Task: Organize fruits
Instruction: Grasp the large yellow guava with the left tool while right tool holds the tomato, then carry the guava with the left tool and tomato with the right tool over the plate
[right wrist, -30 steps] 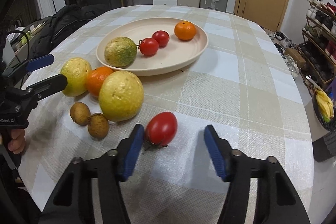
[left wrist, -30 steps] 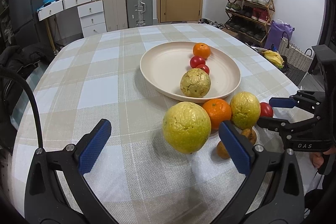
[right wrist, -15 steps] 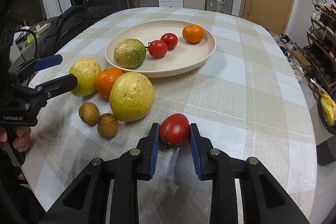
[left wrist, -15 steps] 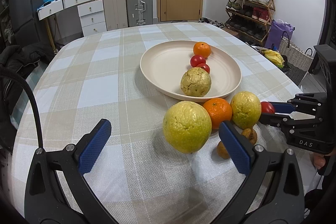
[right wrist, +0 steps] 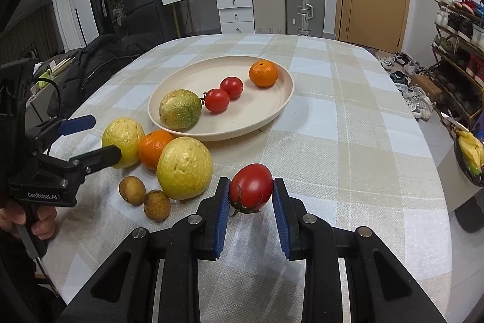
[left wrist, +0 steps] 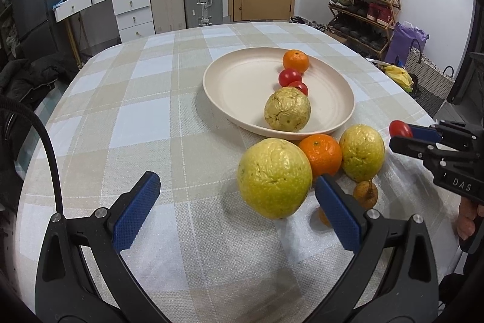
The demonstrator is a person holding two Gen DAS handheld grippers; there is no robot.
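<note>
My right gripper point(right wrist: 251, 196) is shut on a red tomato point(right wrist: 251, 188) and holds it just above the checked cloth; the left wrist view shows the same tomato point(left wrist: 400, 128) at the right edge. My left gripper point(left wrist: 236, 186) stands open, and a large yellow fruit point(left wrist: 273, 177) lies just ahead of its fingers. Beside that fruit lie an orange point(left wrist: 322, 153), a second yellow fruit point(left wrist: 361, 152) and two small brown fruits point(right wrist: 131, 190). Behind them a cream plate point(right wrist: 272, 111) holds a greenish fruit point(right wrist: 180, 108), two tomatoes point(right wrist: 217, 100) and an orange point(right wrist: 263, 74).
The round table point(right wrist: 348, 123) drops off at its right edge toward a shoe rack point(right wrist: 459, 50). A dark coat point(right wrist: 99, 59) hangs at the far left side. A hand point(right wrist: 27, 217) holds the left gripper's grip. Drawers and suitcases stand along the back wall.
My right gripper has closed on the red tomato and raised it slightly off the cloth. The left gripper has stayed open and still.
</note>
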